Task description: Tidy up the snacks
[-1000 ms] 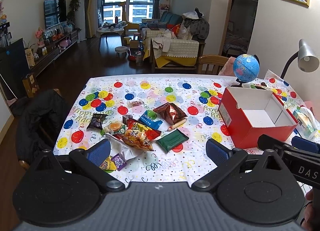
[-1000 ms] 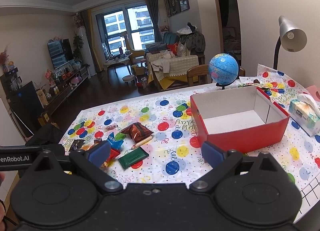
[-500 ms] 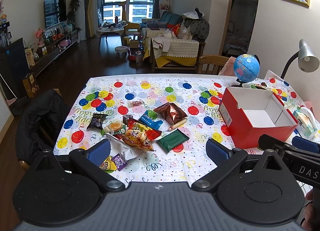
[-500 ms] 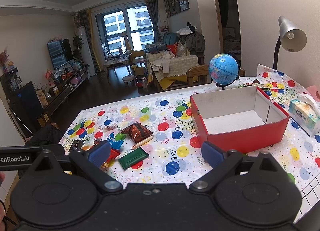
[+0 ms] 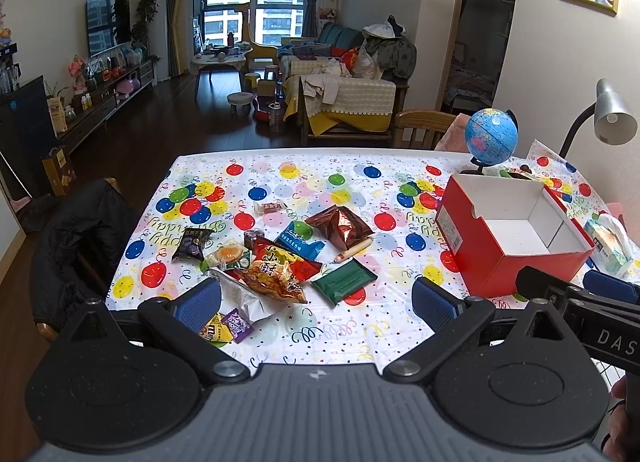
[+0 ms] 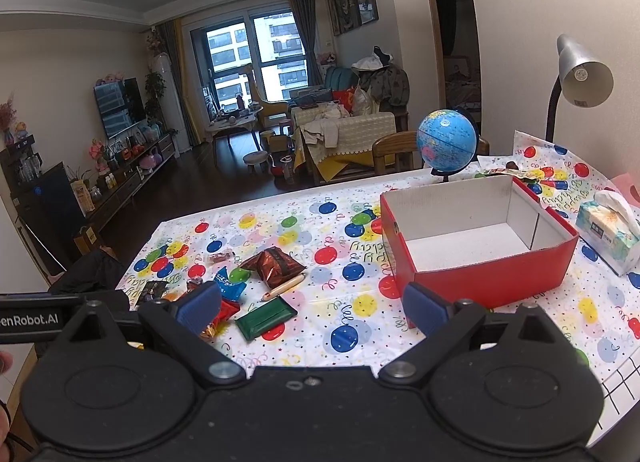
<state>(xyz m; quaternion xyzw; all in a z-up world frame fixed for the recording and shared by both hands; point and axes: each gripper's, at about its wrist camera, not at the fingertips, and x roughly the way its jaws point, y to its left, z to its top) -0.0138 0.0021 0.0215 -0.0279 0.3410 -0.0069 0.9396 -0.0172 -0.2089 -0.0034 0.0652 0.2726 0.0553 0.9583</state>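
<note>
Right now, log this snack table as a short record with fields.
surface: table with balloon-print cloth
container: red box, white inside, empty, open top, on the right
snacks: loose cluster on the left, none boxed
nearest flat item: green packet
beside it: brown foil bag, pencil-shaped stick, orange chip bag
other items: globe behind box, tissue pack to its right
left hand-held gripper: open, holding nothing
right hand-held gripper: open, holding nothing
</note>
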